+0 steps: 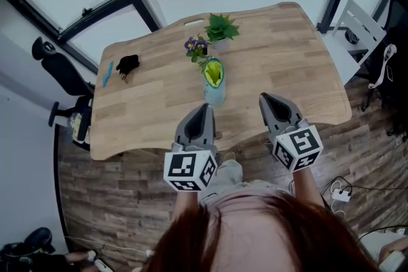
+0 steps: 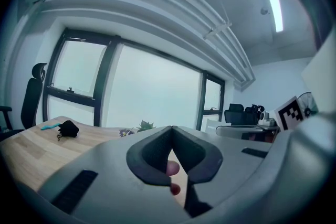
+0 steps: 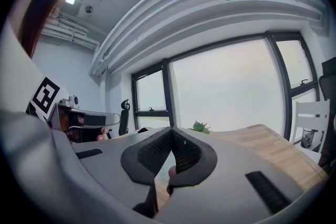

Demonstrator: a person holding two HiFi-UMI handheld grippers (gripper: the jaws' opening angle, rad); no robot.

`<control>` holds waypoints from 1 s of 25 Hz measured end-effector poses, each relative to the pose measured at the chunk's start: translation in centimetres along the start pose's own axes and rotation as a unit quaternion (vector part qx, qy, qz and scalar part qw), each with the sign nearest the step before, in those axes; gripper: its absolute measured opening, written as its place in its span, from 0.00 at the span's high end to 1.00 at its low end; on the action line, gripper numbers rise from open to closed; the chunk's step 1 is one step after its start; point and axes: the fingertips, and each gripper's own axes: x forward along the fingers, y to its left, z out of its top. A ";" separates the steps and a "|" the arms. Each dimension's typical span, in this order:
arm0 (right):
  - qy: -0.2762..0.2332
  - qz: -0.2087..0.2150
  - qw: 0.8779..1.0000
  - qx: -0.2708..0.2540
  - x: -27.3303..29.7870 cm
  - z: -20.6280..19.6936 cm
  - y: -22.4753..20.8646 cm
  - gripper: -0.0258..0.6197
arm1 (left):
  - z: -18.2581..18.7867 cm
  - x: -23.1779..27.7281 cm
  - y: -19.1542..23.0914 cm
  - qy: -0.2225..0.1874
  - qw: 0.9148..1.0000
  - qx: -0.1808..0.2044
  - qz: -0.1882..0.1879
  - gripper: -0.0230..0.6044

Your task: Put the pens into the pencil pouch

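**Head view:** The pencil pouch (image 1: 214, 89) stands upright near the middle of the wooden table (image 1: 287, 60). It is just ahead of the left gripper (image 1: 208, 107), whose tips almost overlap it, and off to the left of the right gripper (image 1: 263, 98). Both pairs of jaws are pressed together and pinch nothing. The pouch is pale blue, and its open mouth shows yellow-green; what fills it cannot be made out. A blue pen (image 1: 107, 73) lies well apart near the table's far left corner, beside a black object (image 1: 127, 65). A green plant (image 1: 221, 28) and purple flowers (image 1: 196, 46) stand behind the pouch.

**Left gripper view:** The left gripper (image 2: 171, 136) has its jaws meeting tip to tip. Small pinkish shapes in the gap beneath them cannot be identified. The gripper's body hides the pouch. The blue pen (image 2: 50, 126) and black object (image 2: 67, 129) lie far left on the table (image 2: 26, 149).

**Right gripper view:** The right gripper (image 3: 171, 136) is likewise closed and empty-jawed, with the pouch out of sight. The green plant (image 3: 200, 126) peeks above the jaws, and a white chair (image 3: 310, 128) is cut off at the right edge.
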 end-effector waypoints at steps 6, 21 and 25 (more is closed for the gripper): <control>-0.006 0.002 1.000 -0.004 -2.6 0.1 0.7 0.96 | -0.5 -1.9 -1.7 0.001 1.000 0.005 0.003 0.96; -0.008 -0.001 1.000 -0.018 -6.1 0.6 1.3 0.96 | -1.3 -3.8 -4.3 0.005 1.000 0.003 -0.004 0.96; -0.007 -0.002 1.000 -0.019 -6.2 0.5 1.4 0.96 | -1.2 -3.7 -4.4 0.006 1.000 0.005 -0.009 0.96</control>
